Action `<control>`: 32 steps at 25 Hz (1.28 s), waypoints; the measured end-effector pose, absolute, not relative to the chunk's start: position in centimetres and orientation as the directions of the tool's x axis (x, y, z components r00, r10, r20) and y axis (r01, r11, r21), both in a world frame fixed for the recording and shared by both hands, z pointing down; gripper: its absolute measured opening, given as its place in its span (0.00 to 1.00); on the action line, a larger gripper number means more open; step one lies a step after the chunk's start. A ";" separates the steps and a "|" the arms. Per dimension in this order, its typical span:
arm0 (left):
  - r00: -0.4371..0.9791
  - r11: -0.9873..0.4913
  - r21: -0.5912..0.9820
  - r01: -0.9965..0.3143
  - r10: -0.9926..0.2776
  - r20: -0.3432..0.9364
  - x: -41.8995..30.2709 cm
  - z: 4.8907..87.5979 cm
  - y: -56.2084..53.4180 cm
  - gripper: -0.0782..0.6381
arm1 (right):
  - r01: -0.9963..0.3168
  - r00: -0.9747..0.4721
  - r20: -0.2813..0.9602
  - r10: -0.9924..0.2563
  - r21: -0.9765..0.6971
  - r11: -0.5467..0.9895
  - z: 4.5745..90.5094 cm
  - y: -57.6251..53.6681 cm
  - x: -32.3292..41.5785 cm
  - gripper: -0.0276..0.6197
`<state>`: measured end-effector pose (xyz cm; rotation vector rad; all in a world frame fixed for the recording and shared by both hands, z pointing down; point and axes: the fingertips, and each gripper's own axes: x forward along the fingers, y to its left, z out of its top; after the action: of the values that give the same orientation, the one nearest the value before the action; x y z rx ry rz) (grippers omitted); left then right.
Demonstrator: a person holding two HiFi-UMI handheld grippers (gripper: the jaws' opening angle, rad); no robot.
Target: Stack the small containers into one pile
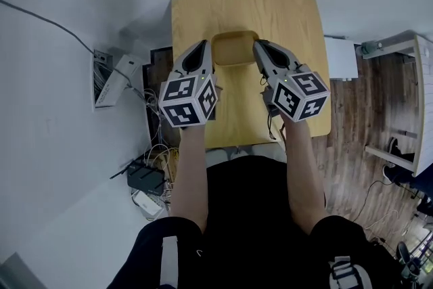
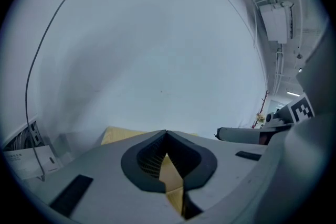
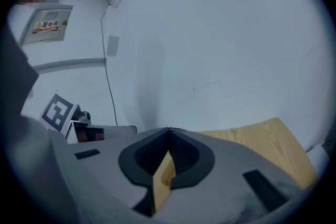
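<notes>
1. The left gripper (image 1: 203,45) had its jaws pressed together, holding nothing.
2. The right gripper (image 1: 260,44) was likewise closed and empty.
3. The yellow container (image 1: 235,49) sat between their tips on the wooden table (image 1: 270,10).

Yellow container (image 1: 235,51) upright on wooden table (image 1: 287,17)

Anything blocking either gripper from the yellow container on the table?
Nothing visible. The shallow yellow plastic container sits on the light wooden table with the left gripper and right gripper flanking it, both shut on nothing. No other object shows on the table.
</notes>
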<state>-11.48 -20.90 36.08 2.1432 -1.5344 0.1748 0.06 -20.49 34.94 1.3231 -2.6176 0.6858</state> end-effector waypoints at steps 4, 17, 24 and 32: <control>0.361 -0.266 0.305 -0.914 -0.876 0.319 -11.1 33.1 -20.5 0.11 | -0.774 -0.625 0.233 -0.745 -0.301 0.556 30.9 -19.8 -0.1 0.05; 0.335 -0.310 0.190 -0.931 -0.936 0.112 -8.8 21.5 -18.0 0.11 | -0.737 -0.644 -0.004 -0.765 -0.262 0.622 18.1 -17.6 3.0 0.05; 0.347 -0.341 0.140 -0.930 -0.938 0.020 -6.1 16.8 -17.1 0.11 | -0.799 -0.597 -0.019 -0.802 -0.075 0.596 15.4 -16.6 5.2 0.05; 0.328 -0.329 0.103 -0.939 -0.944 -0.027 -4.9 14.4 -16.5 0.11 | -0.819 -0.570 -0.056 -0.819 -0.042 0.573 13.2 -16.2 7.8 0.05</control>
<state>-4.87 -16.54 14.38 2.5036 -1.7781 -0.1256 7.81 -16.18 13.21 1.4850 -2.8469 0.0179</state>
